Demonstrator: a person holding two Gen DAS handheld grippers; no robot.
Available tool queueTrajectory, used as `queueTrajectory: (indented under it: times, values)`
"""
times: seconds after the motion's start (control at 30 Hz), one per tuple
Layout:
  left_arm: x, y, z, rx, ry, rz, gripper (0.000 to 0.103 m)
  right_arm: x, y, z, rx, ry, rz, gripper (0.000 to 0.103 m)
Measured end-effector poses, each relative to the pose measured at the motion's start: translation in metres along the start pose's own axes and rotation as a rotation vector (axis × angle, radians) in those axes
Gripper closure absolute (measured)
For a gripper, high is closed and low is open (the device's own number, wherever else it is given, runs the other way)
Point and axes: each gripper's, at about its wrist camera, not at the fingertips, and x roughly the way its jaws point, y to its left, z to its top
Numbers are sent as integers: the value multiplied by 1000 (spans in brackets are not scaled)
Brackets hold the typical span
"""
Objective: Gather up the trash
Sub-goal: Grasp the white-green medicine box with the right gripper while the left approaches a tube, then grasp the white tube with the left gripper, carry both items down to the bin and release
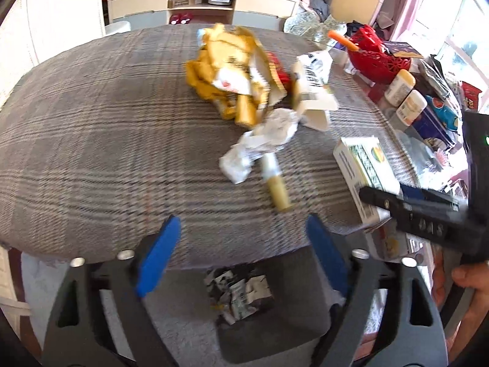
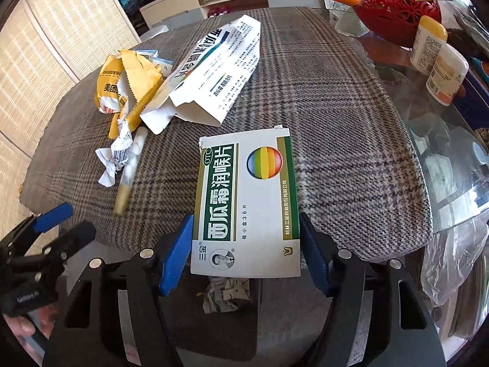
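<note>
Trash lies on a plaid-covered table [image 1: 91, 140]: yellow wrappers [image 1: 220, 70], a flattened white carton [image 1: 314, 85], crumpled white paper [image 1: 259, 143] and a cotton-swab tube [image 1: 275, 183]. My left gripper [image 1: 241, 238] is open and empty at the table's near edge. My right gripper [image 2: 246, 244] is shut on a white and green medicine box [image 2: 247, 202] at the near edge; the box also shows in the left wrist view [image 1: 363, 168]. A dark bin [image 1: 241, 293] with paper scraps sits below the table edge, seen in the right wrist view too [image 2: 226, 296].
A red basket [image 2: 394, 12] with an orange stick, two white bottles with yellow caps [image 2: 440, 58] and plastic bags [image 2: 452, 260] crowd the glass at the right. A cabinet [image 1: 201, 3] stands behind the table.
</note>
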Motion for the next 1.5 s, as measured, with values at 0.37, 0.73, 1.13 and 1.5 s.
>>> queueTrajectory:
  times: [0.37,0.73,1.13,1.5]
  values:
    - [34,-37,12,64,17,28,78,-13,-16,-17,-30,-24,-20,35]
    - [37,-44,12,122,25,70,93,-15,-15,-22,-22,-35,-24,36]
    - [4,-40,-31,149,75,14,93,-14,1,-37,-35,7,8,36]
    - [-26,-32,-82,145,73,36,93,-30,20,-79,-76,21,35,36]
